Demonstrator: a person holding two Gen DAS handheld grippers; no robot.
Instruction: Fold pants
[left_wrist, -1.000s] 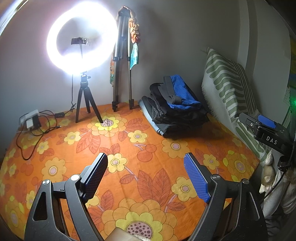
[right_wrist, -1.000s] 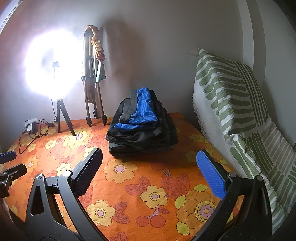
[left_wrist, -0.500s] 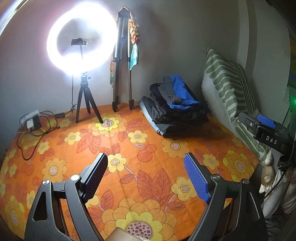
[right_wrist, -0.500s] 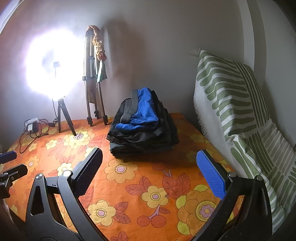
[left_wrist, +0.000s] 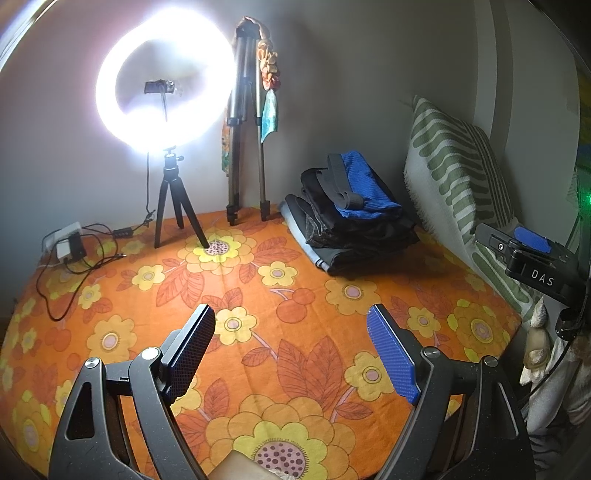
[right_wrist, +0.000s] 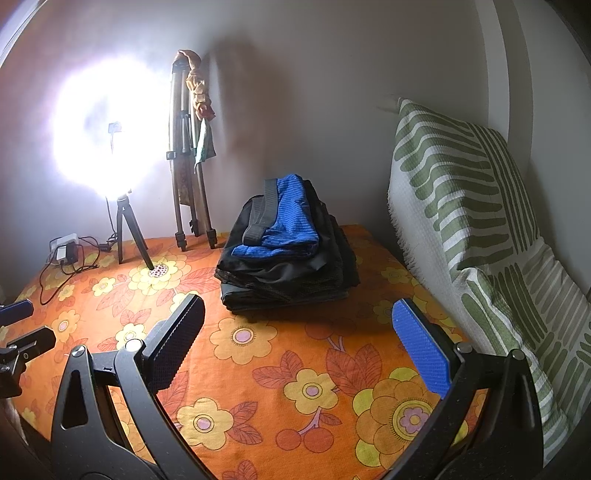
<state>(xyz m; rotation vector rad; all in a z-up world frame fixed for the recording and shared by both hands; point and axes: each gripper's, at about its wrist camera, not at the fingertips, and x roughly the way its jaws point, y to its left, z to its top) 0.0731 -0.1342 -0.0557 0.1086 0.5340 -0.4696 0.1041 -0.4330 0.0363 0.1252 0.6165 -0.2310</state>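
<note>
A stack of folded dark pants with a blue garment on top lies at the back of the orange flowered bed cover. It also shows in the right wrist view, blue garment on top. My left gripper is open and empty, held over the cover in front of the stack. My right gripper is open and empty, closer to the stack. The right gripper's body shows at the right edge of the left wrist view.
A lit ring light on a small tripod and a folded tripod stand at the back wall. A charger and cables lie at the back left. A green striped pillow leans at the right.
</note>
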